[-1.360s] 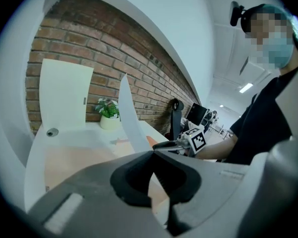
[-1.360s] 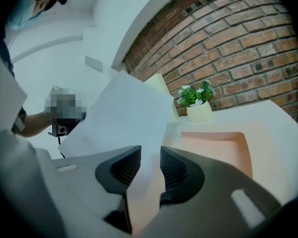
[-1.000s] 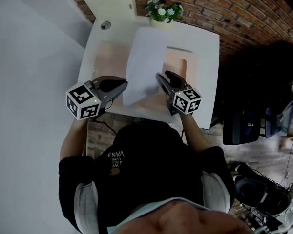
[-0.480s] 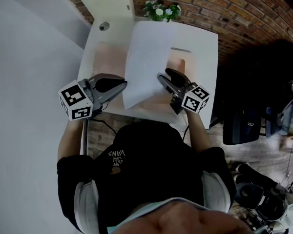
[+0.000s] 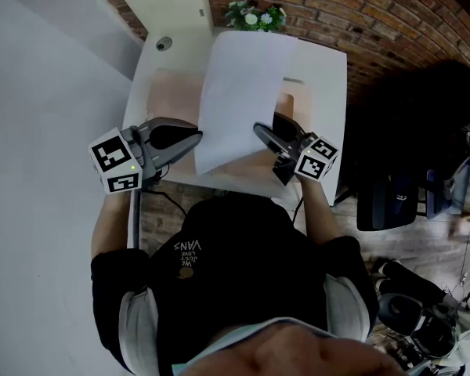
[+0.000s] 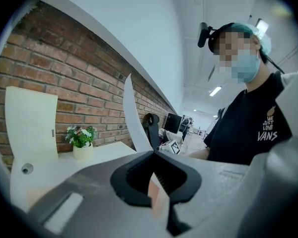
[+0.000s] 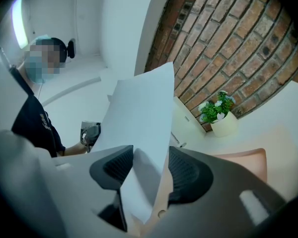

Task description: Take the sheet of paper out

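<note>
A white sheet of paper (image 5: 239,92) stands lifted over a peach folder (image 5: 168,96) that lies on the white table (image 5: 327,77). My left gripper (image 5: 197,137) is shut on the sheet's lower left edge; in the left gripper view the paper (image 6: 134,115) rises edge-on from the closed tips of the left gripper (image 6: 154,155). My right gripper (image 5: 260,131) is at the sheet's lower right edge and its jaws are opening. In the right gripper view the paper (image 7: 139,108) hangs between the wide jaws of the right gripper (image 7: 151,170), and the pads do not press on it.
A small potted plant (image 5: 254,16) stands at the table's far edge by the brick wall. A white panel (image 5: 172,2) rises at the back left, with a round grommet (image 5: 164,44) in the table below it. A dark chair (image 5: 395,198) sits to the right.
Both grippers and the sheet have risen, and the paper now hides the plant's pot. The right gripper's jaws have spread wider around the sheet's edge.
</note>
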The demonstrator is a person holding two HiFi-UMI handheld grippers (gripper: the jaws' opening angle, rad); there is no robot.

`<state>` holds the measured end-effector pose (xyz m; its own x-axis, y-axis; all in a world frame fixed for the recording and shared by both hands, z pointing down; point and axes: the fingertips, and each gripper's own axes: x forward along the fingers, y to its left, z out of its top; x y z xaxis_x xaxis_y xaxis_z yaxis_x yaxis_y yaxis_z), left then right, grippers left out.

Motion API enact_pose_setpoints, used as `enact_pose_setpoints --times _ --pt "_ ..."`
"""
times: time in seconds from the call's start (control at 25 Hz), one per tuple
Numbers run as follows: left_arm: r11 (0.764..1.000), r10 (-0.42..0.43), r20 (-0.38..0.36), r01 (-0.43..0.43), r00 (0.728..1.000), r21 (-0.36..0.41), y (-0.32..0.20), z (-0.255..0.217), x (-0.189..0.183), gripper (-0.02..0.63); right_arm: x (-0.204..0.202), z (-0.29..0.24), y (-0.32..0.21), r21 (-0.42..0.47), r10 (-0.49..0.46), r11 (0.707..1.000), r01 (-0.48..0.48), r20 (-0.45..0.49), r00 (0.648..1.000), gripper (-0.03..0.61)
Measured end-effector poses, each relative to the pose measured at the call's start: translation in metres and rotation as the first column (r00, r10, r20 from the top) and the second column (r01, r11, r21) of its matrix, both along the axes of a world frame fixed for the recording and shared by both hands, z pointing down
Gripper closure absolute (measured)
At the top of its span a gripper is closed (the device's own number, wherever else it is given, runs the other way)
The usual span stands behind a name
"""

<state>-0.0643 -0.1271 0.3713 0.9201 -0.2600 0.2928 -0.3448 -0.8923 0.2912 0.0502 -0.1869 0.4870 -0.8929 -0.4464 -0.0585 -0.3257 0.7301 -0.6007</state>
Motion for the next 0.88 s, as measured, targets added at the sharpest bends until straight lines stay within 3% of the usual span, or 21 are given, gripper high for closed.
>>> enact_pose_setpoints --times 0.2,0.44,0.72,0.88 --pt "0.999 -0.038 -0.014 0.038 0.999 -0.017 -0.009 0.011 -0.003 0.614 0.009 -0.011 0.002 0.018 0.019 1.0 -0.019 0.016 1.0 0.453" --pt "0.993 -0.103 -0.02 0.102 0.994 -0.05 -0.021 0.025 -0.007 0.614 0.022 -0.019 0.003 0.035 0.064 0.997 -0.064 0.007 0.998 0.482" --pt "0.987 -0.139 -0.053 0.134 0.989 -0.091 -0.03 0.038 -0.004 0.614 0.04 -0.031 0.003 0.05 0.148 0.988 -0.148 0.005 0.989 0.572" --pt "0.982 -0.16 -0.067 0.152 0.985 -0.109 -0.036 0.044 -0.003 0.614 0.046 -0.037 0.007 0.07 0.174 0.983 -0.173 -0.018 0.985 0.577"
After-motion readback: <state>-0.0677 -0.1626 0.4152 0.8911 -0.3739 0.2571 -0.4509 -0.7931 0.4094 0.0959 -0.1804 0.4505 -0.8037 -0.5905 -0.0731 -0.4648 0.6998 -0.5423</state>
